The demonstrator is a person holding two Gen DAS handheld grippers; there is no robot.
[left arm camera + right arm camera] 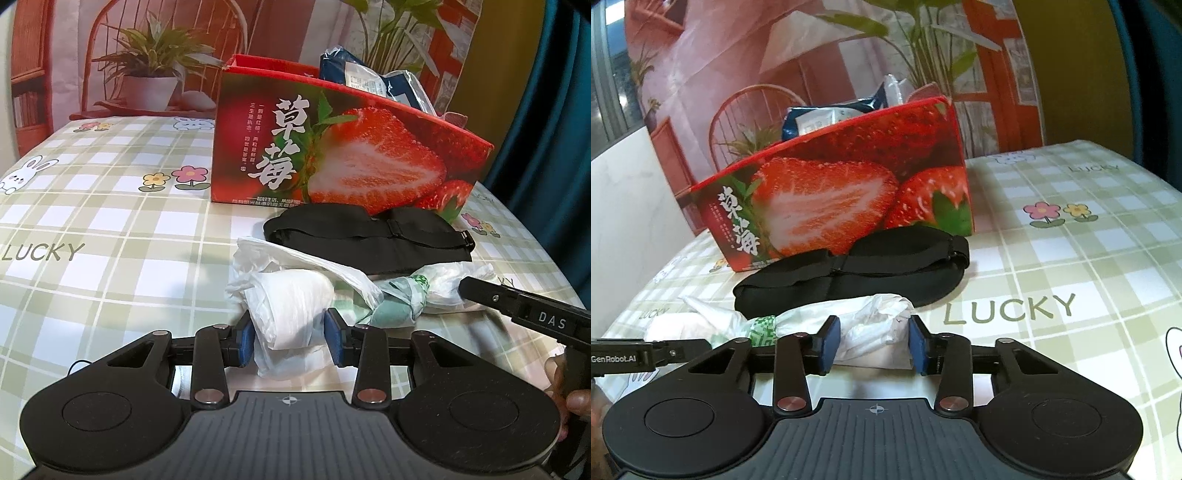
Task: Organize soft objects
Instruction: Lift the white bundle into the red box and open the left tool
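- Where the checked tablecloth (110, 229) lies bare on the left, with its rabbits, flowers and "LUCKY" print, nothing needs tidying.
- At near centre in the left wrist view, the left gripper (290, 341) has its blue pads on either side of one end of a crumpled white plastic bag (291, 306); the pads touch or nearly touch the film, but whether they pinch it firmly I cannot tell.
- Beyond it stands the red strawberry box (351, 155), open-topped, with a blue-and-white soft packet (369, 79) already poking out.
- Between box and bag lies a black sleep mask (369, 236) with its strap, flat on the cloth and just touching the bag's far edge.
- To the right, the bag's middle is knotted around a green-printed band (402, 295).
- In the right wrist view, the right gripper (873, 345) straddles the bag's other end (875, 328), jaws parted with the pads close on each side; a firm pinch is not evident.
- Judged by look, the bag is light, limp and slippery: thin film may slide out of a shallow pinch, so bunched folds or the knot offer the surest hold, probably before lifting it toward the box.
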